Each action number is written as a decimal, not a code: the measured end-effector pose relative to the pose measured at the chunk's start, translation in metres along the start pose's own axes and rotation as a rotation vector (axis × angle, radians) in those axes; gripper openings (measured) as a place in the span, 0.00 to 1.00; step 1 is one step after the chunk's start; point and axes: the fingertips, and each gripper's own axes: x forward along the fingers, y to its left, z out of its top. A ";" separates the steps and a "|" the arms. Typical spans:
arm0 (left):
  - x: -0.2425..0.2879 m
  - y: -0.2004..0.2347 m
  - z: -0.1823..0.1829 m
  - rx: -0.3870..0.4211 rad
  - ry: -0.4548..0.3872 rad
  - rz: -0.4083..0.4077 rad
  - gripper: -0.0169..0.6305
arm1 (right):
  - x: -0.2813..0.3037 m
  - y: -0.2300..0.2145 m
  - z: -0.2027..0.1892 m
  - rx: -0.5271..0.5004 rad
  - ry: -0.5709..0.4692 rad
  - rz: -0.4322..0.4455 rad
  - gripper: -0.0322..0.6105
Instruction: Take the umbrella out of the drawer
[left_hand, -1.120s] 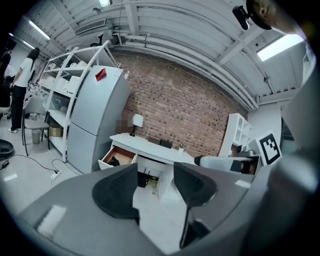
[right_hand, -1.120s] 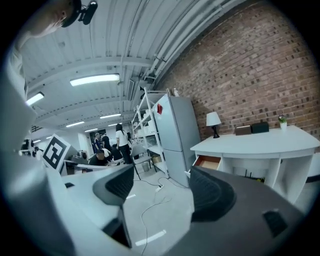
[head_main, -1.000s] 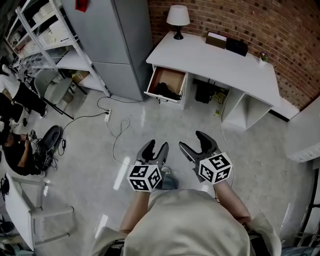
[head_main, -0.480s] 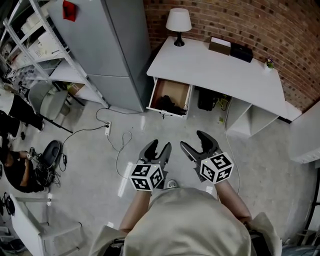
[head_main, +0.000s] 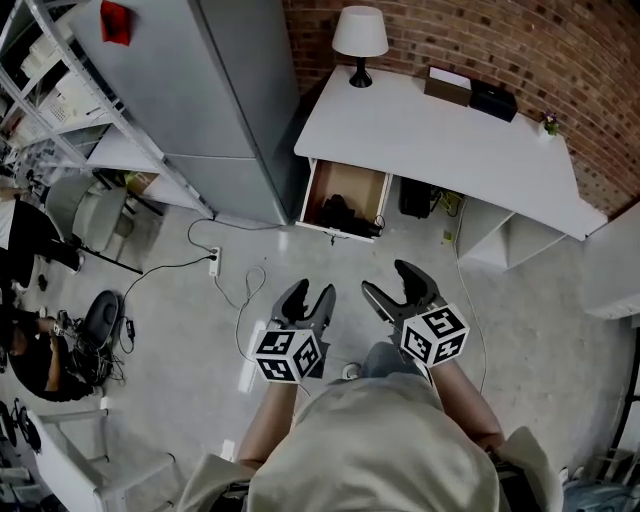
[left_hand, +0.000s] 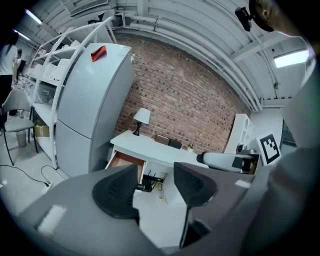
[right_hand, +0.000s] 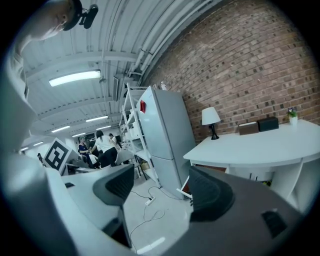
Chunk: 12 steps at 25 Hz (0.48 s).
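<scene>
The white desk (head_main: 440, 130) stands against the brick wall with its left drawer (head_main: 345, 200) pulled open. A black folded umbrella (head_main: 345, 213) lies inside the drawer near its front. My left gripper (head_main: 307, 297) is open and empty, held over the floor well short of the drawer. My right gripper (head_main: 392, 283) is open too, beside the left one, nothing between its jaws. In the left gripper view the drawer (left_hand: 125, 161) shows past the jaws. In the right gripper view only the drawer's front corner (right_hand: 186, 187) peeks out under the desk (right_hand: 260, 145).
A grey fridge (head_main: 215, 90) stands left of the desk, with white shelving (head_main: 70, 90) beyond. A lamp (head_main: 360, 40) and boxes (head_main: 470, 92) sit on the desk. A power strip with cable (head_main: 215, 265) lies on the floor. Seated people (head_main: 25, 330) are at far left.
The desk and drawer have slid slightly down in the head view as the person steps closer. Both grippers stay open and side by side.
</scene>
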 end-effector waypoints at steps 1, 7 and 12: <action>0.003 0.004 0.001 -0.005 0.003 0.004 0.36 | 0.003 -0.003 -0.001 0.002 0.010 -0.003 0.57; 0.031 0.021 0.004 -0.023 0.009 0.017 0.36 | 0.034 -0.031 -0.007 -0.001 0.049 -0.002 0.57; 0.066 0.040 0.014 -0.030 0.015 0.041 0.36 | 0.074 -0.058 0.006 -0.035 0.061 0.029 0.57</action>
